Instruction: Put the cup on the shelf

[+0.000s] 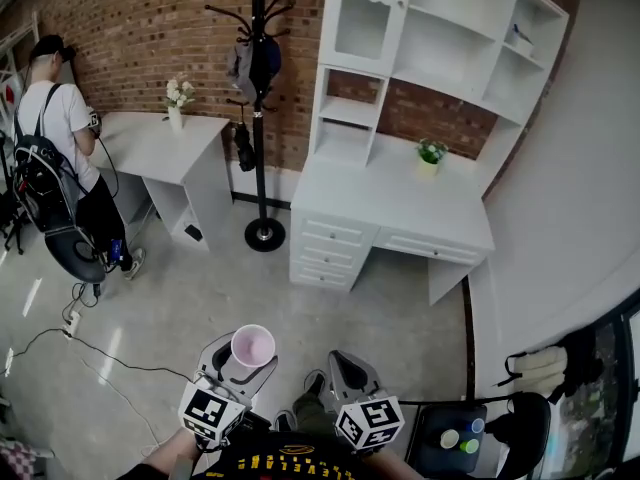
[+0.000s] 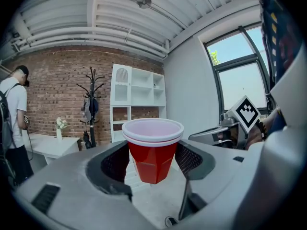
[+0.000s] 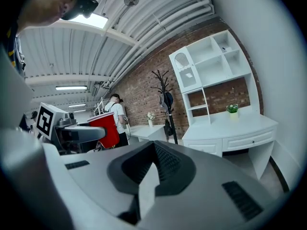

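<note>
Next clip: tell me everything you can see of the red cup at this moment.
The cup is red outside, white inside, with a white rim and faceted lower body; it looks like thin plastic. Upright, mouth up, it appears empty. The left gripper holds it, fingers against its sides below the rim. It hangs over the floor, well short of the white shelf.
</note>
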{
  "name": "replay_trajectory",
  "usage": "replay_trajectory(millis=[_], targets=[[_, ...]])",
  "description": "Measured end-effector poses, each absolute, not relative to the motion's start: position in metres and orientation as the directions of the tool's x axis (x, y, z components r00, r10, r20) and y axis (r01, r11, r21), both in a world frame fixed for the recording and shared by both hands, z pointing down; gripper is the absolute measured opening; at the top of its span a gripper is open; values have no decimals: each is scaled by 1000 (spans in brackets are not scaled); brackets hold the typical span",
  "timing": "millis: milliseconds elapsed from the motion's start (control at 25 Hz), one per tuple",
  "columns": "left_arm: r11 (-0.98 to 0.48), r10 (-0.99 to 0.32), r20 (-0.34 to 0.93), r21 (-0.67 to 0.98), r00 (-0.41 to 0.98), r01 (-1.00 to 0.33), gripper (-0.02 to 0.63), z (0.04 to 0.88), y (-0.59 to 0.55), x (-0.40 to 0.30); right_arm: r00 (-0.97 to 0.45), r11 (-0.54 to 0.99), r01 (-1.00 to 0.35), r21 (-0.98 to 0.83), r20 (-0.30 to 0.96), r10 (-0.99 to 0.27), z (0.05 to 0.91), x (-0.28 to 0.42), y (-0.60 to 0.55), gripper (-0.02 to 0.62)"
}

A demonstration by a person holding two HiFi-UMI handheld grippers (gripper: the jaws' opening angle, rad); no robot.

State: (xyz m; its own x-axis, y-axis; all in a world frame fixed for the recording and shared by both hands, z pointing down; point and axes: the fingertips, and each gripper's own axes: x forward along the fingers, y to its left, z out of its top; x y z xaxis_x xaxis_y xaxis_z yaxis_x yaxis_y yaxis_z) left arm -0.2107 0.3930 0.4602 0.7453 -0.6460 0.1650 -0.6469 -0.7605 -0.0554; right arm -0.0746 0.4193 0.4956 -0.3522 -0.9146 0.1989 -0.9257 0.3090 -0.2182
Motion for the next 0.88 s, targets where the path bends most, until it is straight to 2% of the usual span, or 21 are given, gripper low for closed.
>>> replay_trajectory(millis=[440, 880], targets=[[-692, -715, 199, -72, 670, -718, 296, 467, 348, -243, -474, 427, -872, -241, 194, -859, 504, -118, 357, -7], [-688, -716, 189, -29, 672, -725, 296, 459, 249, -208, -477, 421, -867, -266, 203, -855, 504, -82, 261, -8]])
